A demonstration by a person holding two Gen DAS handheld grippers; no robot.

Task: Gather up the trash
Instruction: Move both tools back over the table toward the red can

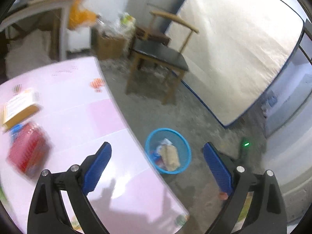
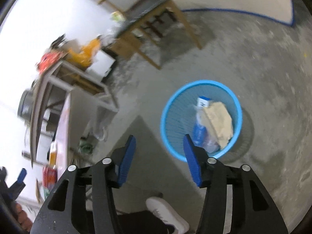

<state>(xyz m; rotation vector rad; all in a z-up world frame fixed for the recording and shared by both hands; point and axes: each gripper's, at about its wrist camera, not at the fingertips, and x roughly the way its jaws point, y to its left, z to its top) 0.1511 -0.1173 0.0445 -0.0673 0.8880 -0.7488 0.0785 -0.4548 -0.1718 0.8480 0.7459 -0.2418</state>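
1 blue mesh wastebasket (image 2: 201, 117) is stood on the grey concrete floor (image 2: 263, 68), just beside the corner of the table. Inside it, 3 pieces of trash are counted: 1 crumpled tan paper (image 2: 219, 119), 1 white-and-blue carton (image 2: 202, 102), 1 blue wrapper (image 2: 198, 133). Further clear film may lie beneath; this cannot be told.

1 table with a pink patterned cloth (image 1: 78, 101) is seen in the left wrist view. On it, 2 items are left: 1 red packet (image 1: 28, 150), blurred, and 1 brown cardboard box with a white label (image 1: 19, 107), the 2 lying near each other at the left edge.

1 left gripper (image 1: 157, 156) is held above the table's edge, its 2 blue pads spread wide, nothing between them.

1 right gripper (image 2: 159, 149) is held above the floor beside the basket, jaws parted at a middling width, nothing gripped.

1 wooden chair with a dark seat (image 1: 161, 56) is stood on the floor beyond the table. 1 mattress (image 1: 243, 54) is leaned against the wall. 1 white shoe (image 2: 165, 212) is seen at the bottom of the right wrist view.
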